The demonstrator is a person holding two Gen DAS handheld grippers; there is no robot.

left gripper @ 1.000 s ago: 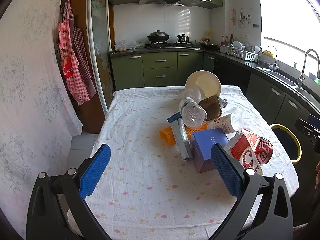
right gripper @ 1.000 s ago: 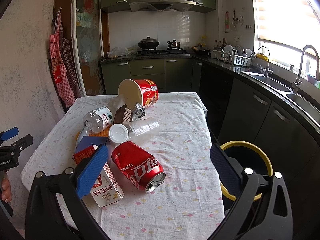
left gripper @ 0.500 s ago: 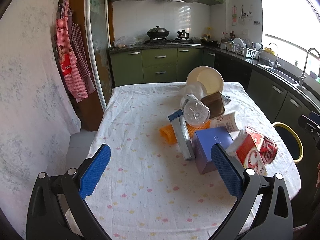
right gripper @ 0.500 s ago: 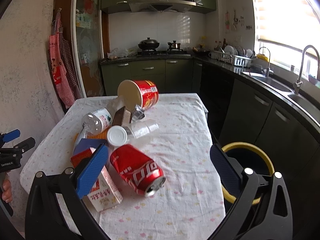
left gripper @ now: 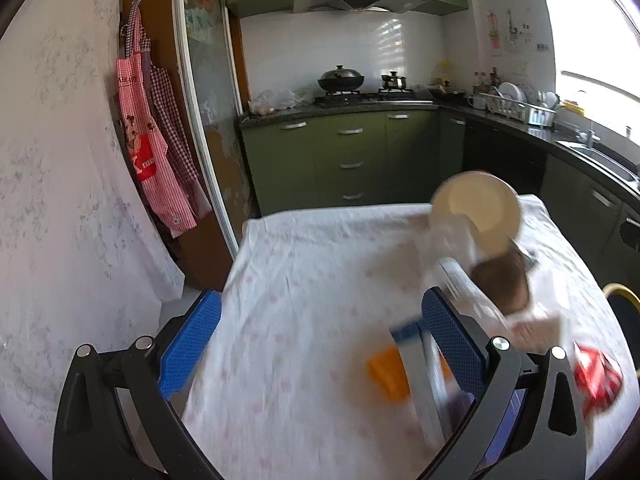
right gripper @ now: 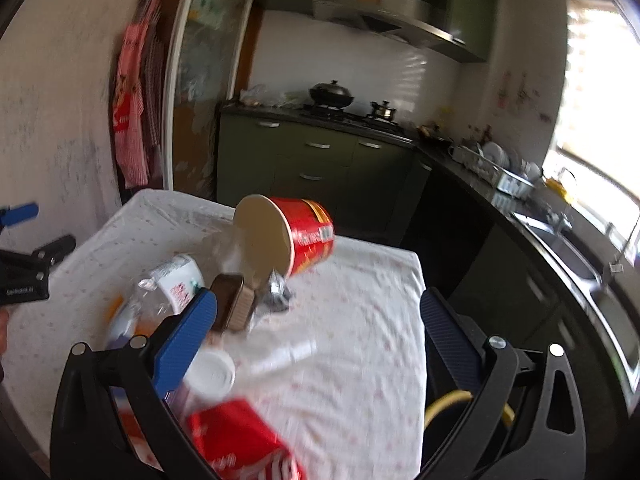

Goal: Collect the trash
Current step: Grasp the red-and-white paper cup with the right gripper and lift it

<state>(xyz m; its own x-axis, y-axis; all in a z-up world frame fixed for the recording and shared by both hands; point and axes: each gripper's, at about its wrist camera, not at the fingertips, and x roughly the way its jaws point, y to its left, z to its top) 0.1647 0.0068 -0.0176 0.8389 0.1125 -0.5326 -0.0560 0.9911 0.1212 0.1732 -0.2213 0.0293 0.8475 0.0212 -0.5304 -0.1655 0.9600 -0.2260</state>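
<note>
Here both claws hang wide open over the bench (right gripper: 360, 320) and neither has hold of anything: the left claw (left gripper: 320, 336) frames mostly bare flowered cloth, while the right claw (right gripper: 316, 328) frames the near edge of the trash heap. The trash lies in one cluster toward the middle and right of the bench as the left camera sees it, and much of it is smeared by motion blur. Clearest is the red noodle cup (right gripper: 286, 236), tipped on its side with its pale mouth facing the cameras and its long axis running away toward the kitchen; it lies ahead of the right claw, slightly left of centre. Just in front of it sit a small brown tin (right gripper: 232, 308) and a clear plastic bottle (right gripper: 172, 284), with a white lid (right gripper: 210, 374) and the red can (right gripper: 244, 440) nearest the right camera's lower edge. A yellow-rimmed bin (right gripper: 468, 404) stands off the bench's right side, below the right claw's outer finger. By my judgement the right hand is the nearer to both heap and bin, so the first pick probably falls to it.
</note>
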